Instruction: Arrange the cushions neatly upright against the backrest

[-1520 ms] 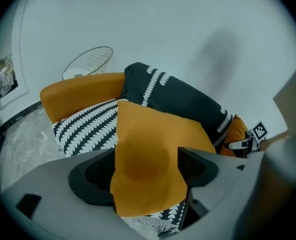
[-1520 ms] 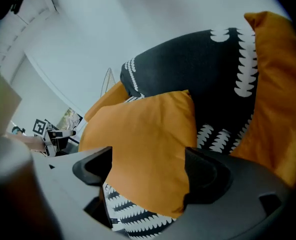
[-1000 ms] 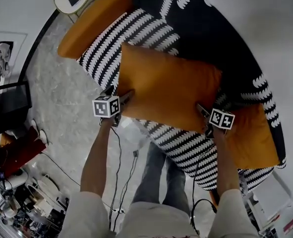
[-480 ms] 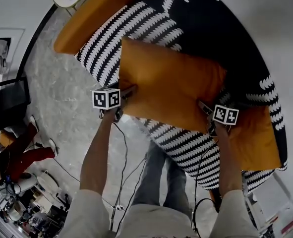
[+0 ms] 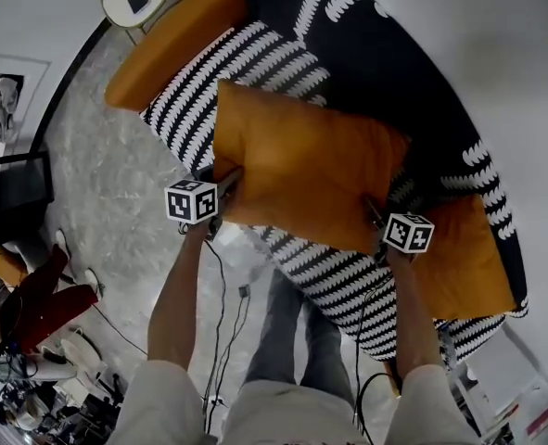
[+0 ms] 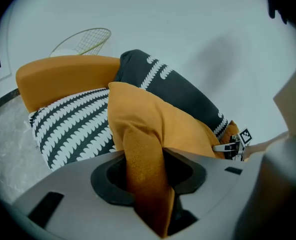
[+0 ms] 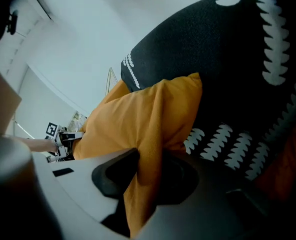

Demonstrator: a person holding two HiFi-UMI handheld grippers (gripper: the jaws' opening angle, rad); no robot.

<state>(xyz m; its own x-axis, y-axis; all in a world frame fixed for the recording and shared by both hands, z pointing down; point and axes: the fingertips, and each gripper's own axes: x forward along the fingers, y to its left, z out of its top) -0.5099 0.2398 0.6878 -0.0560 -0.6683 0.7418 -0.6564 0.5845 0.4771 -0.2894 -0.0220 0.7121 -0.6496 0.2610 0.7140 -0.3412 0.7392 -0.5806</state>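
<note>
The orange cushion (image 5: 311,174) sits in the middle of the head view. It lies across the black-and-white striped seat (image 5: 255,63) of the sofa, with its far edge toward the dark backrest (image 5: 394,72) at the upper right.

The left gripper (image 5: 229,180) has the cushion's near-left corner and the right gripper (image 5: 372,211) its near-right corner. Both sets of jaws have just been closing, with cushion fabric between them. In the left gripper view a fold of orange cloth (image 6: 137,149) runs down into the left gripper (image 6: 150,194), pinched between the pads. The right gripper view shows the same: the right gripper (image 7: 137,189) is clamped on a hanging corner of the cushion (image 7: 148,119) (the fabric bunches where the pads bite).

An orange armrest (image 5: 176,35) closes the sofa at the upper left of the head view, and a second orange pad (image 5: 468,258) lies at the lower right. A round side table (image 5: 125,7) stands in the top-left corner, and grey floor (image 5: 116,174) fills the left.
</note>
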